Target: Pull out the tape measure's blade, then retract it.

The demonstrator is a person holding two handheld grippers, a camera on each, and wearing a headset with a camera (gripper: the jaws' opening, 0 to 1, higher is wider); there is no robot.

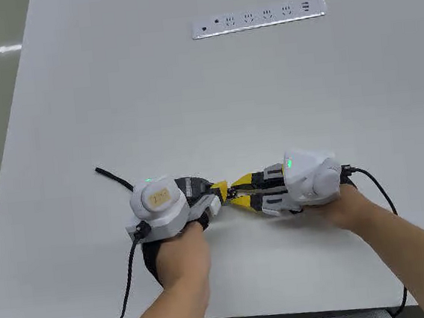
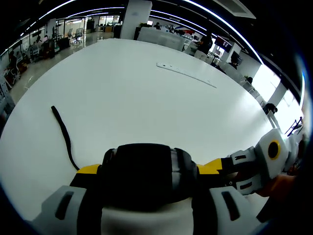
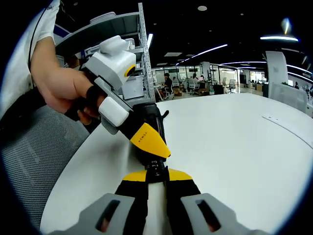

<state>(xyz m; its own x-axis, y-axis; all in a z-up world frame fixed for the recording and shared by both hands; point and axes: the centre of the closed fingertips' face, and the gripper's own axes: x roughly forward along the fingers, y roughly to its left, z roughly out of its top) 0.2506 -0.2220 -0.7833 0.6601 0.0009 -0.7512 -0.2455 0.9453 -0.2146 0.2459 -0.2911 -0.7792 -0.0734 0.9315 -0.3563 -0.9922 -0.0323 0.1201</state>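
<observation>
While the left gripper [image 1: 214,192] held the tape measure [image 2: 142,176] clamped by its case, on the near side of the table [image 1: 116,100] from the power strip [image 1: 258,17], the right gripper [image 3: 155,176] pinched its jaws narrow on the blade tip [image 3: 153,165]. Pull-out looked barely begun. The next move appeared to call for a steady draw sideways, parallel to the strip, with the case held firm.

The white table [image 1: 115,86] lies bare and wide ahead and to both sides. A long white power strip [image 1: 258,17] lies flat near the far edge, well apart. A thin black cord [image 1: 111,177] trails left of the left gripper [image 1: 217,191]. That gripper clamps the black tape measure [image 2: 142,171]. The right gripper [image 1: 239,191], pinching the blade [image 3: 154,167], meets it jaws to jaws, closing the way between them.
</observation>
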